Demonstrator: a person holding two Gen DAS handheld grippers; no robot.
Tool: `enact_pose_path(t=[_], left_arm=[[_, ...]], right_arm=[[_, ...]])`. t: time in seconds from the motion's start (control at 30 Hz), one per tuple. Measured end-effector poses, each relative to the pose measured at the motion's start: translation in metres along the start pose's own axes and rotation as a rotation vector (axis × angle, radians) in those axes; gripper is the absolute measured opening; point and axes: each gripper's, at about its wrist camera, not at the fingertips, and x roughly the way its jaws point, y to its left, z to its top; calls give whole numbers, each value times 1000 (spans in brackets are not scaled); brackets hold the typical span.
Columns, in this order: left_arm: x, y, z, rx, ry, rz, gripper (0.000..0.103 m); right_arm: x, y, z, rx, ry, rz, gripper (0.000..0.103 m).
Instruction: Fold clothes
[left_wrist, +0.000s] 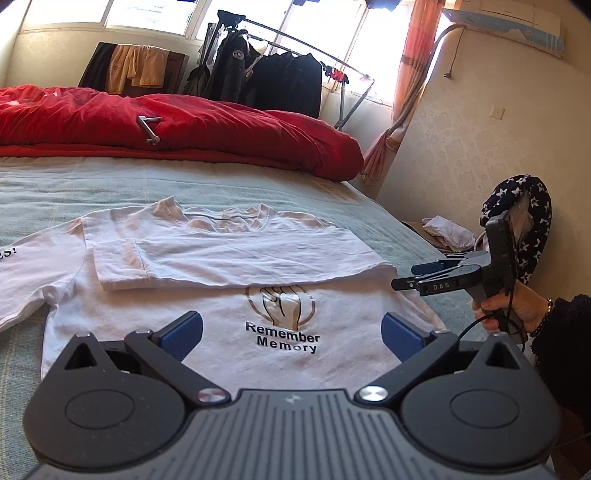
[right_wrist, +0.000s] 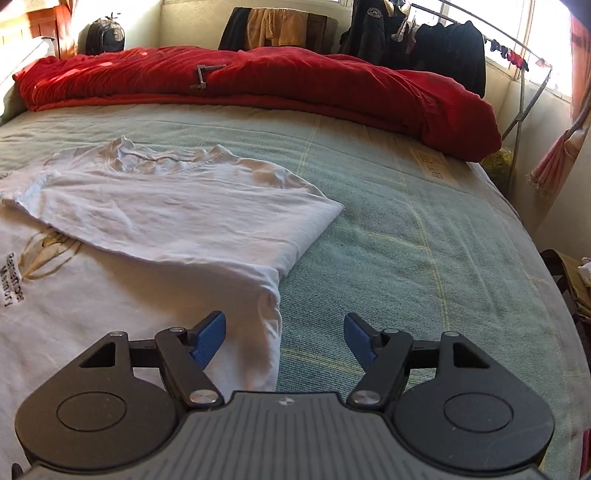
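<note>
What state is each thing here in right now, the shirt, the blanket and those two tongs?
White T-shirt: flat on the bed, print up, one sleeve folded across the chest.
Red quilt: bunched along the far side of the bed.
Left tongs: open, empty, above the shirt.
Right tongs: open, empty, over the shirt's side edge.

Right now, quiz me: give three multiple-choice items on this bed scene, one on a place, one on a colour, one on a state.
1. Where does the metal crank handle lie?
A. on the red quilt
B. on the white T-shirt
C. on the green bedsheet

2. What colour are the pads of the right claw?
A. red
B. blue
C. yellow

3. How does the T-shirt's sleeve nearer the right claw lie?
A. spread out on the sheet
B. folded in over the chest
C. clamped in the left claw

Answers: 1 A, it rests on the quilt's top; 2 B, both pads show blue; 3 B, it lies across the shirt above the print, both claws open and empty.
</note>
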Motion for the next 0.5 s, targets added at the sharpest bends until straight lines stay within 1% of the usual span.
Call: enact_pose_path(t=[0.03, 0.17, 0.23, 0.33, 0.37, 0.5], left_arm=[[1, 0, 0, -1, 3, 4, 102], [4, 0, 0, -1, 11, 10, 102], [5, 0, -1, 0, 14, 8, 102], [4, 1, -1, -1, 14, 8, 102], [4, 1, -1, -1, 13, 8, 102], [2, 1, 0, -2, 8, 6, 102]], right_arm=[[4, 3, -1, 2, -7, -21, 75], [11, 4, 2, 59, -74, -54, 75], [12, 6, 1, 39, -85, -115, 75], [11, -7, -5, 78, -101, -144, 75], [10, -12, -7, 92, -106, -153, 75], [14, -19, -16, 131, -100, -140, 75]])
